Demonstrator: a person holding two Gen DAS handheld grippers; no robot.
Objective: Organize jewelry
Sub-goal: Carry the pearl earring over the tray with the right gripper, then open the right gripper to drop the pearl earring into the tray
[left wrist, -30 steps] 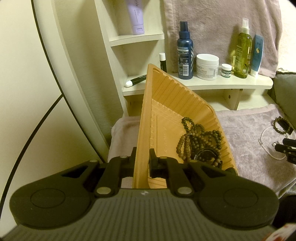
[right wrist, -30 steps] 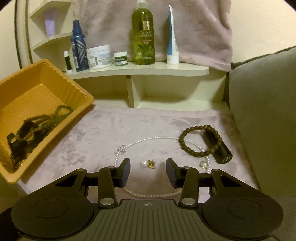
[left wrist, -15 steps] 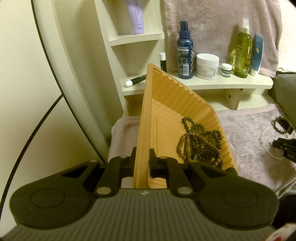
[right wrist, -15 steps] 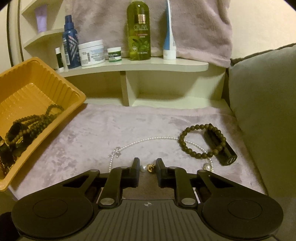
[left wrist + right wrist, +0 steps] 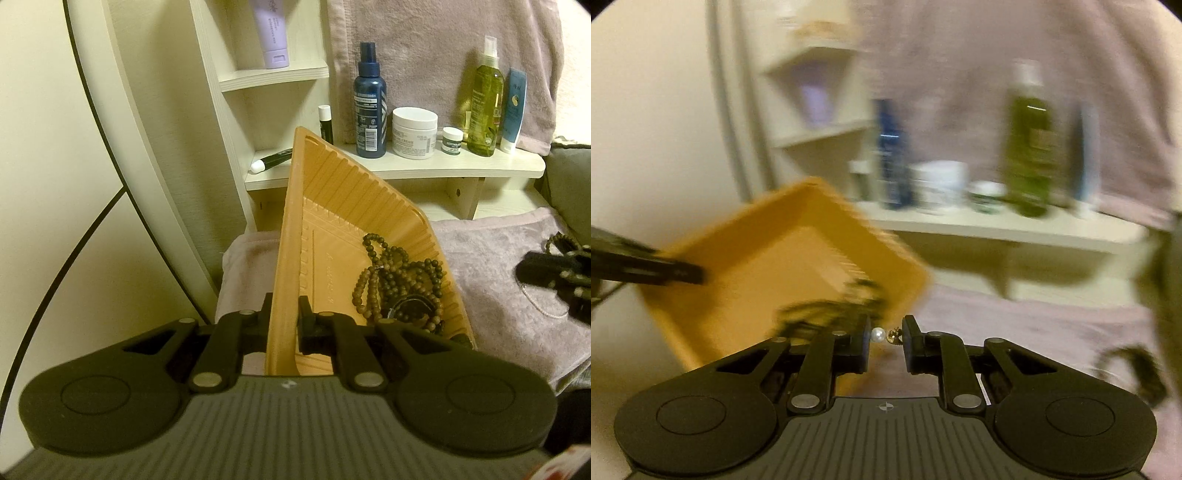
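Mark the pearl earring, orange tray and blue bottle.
pearl earring (image 5: pixel 878 335): right wrist view, on the pearl.
orange tray (image 5: pixel 351 192): left wrist view, ribbed far wall.
blue bottle (image 5: pixel 369 110): left wrist view, on the label.

**Labels on the shelf**

The white jar (image 5: pixel 414 133) on the shelf carries a line ending in "CREAM". The small green-labelled pot (image 5: pixel 452 140) beside it reads "LIP BALM". The dark blue spray bottle (image 5: pixel 370 110) bears a barcode and fine print too small to read. Lettering on the other bottles and tubes is illegible.
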